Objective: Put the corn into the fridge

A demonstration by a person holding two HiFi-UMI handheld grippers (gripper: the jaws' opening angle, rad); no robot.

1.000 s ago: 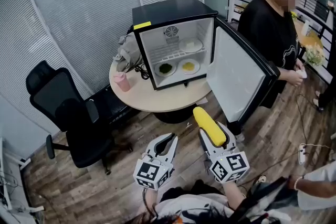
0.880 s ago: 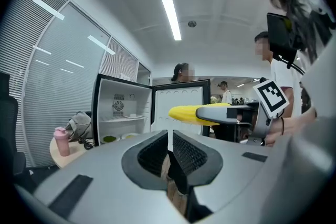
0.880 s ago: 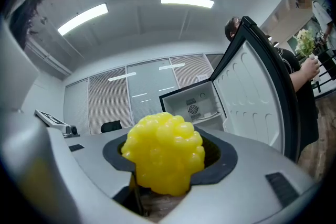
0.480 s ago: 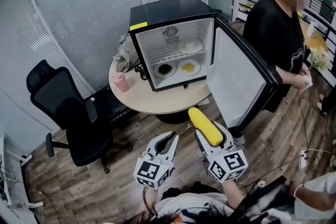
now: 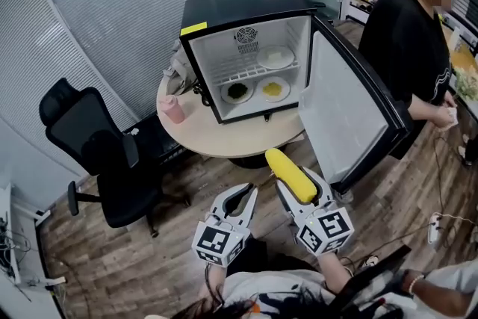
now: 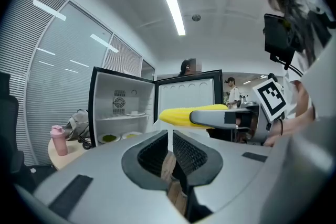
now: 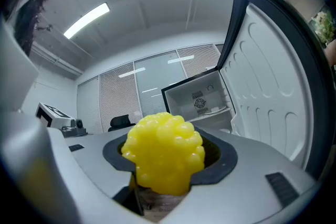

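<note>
The room has a wooden floor (image 5: 142,265) and a wall of glass with blinds (image 5: 97,4); a small black fridge (image 5: 246,7) stands on a round table (image 5: 231,140), and its door (image 5: 343,112) is swung wide open at the fridge's right side.

The corn (image 5: 287,168), a yellow cob, is in the air in front of the fridge, lower than the table edge and near the bottom corner of the open door; it is well apart from the open compartment and not inside it; its free end points toward the fridge. The right gripper (image 5: 300,189) grips it, the jaws pressed on both sides of the cob; in the right gripper view the end of the cob fills the space between them.

The left gripper (image 5: 240,194) is just beside the corn, on the side away from the fridge door; its jaws are drawn almost together, with only a thin slit and nothing between them.

Inside the fridge, a white plate (image 5: 276,56) lies on the wire shelf; below it are a plate with something green (image 5: 237,92) and a plate with something yellow (image 5: 272,89). On the table, left of the fridge, stand a pink bottle (image 5: 173,109) and a grey bag (image 5: 175,71); farther left of the fridge, on the floor, is a black office chair (image 5: 97,153). A person in black clothes (image 5: 411,41) stands right of the fridge, behind the open door.
</note>
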